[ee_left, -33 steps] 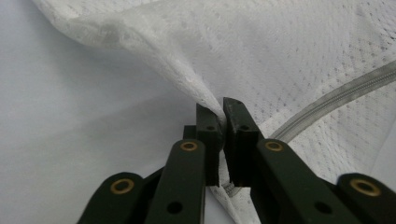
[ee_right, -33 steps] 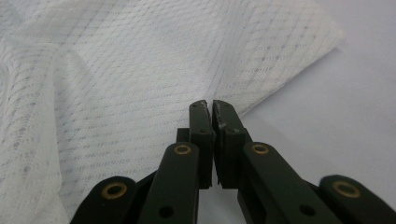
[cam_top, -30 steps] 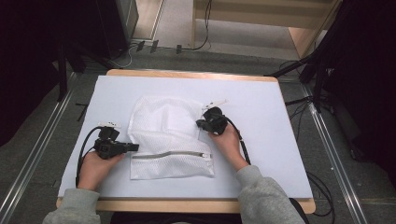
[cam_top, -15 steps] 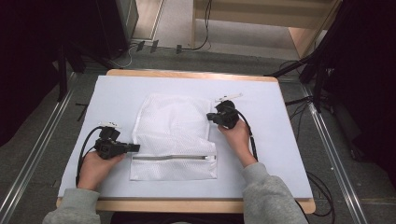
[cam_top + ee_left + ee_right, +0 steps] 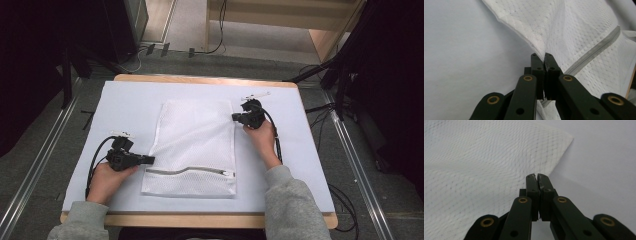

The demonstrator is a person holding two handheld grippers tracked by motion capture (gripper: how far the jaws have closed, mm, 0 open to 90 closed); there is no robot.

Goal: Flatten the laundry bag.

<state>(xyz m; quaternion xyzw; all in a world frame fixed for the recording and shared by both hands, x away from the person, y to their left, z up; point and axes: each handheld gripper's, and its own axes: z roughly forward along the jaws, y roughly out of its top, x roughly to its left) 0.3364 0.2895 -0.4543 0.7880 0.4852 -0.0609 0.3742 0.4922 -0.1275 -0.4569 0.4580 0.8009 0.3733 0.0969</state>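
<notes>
High view: white mesh bag (image 5: 192,145) lay flat on the sheet (image 5: 300,165), long side running away from the person, zipper (image 5: 190,171) across its near end. Left gripper (image 5: 148,160) sat at the bag's near-left edge, just above the zipper; right gripper (image 5: 235,116) at the bag's far-right edge, near the far corner. Likely step: spreading the bag flat; best done pulling both edges apart evenly, low to the sheet, so the mesh doesn't bunch or tear. Left gripper view: jaws of the left gripper (image 5: 544,58) pressed together on the bag (image 5: 584,27) edge, mesh pinched between them, zipper (image 5: 596,47) running just right of the tips. Right gripper view: right gripper (image 5: 537,178) jaws together at the bag (image 5: 474,170) edge, near its corner; looked clamped on the mesh, though the cloth between the tips was hard to make out.
</notes>
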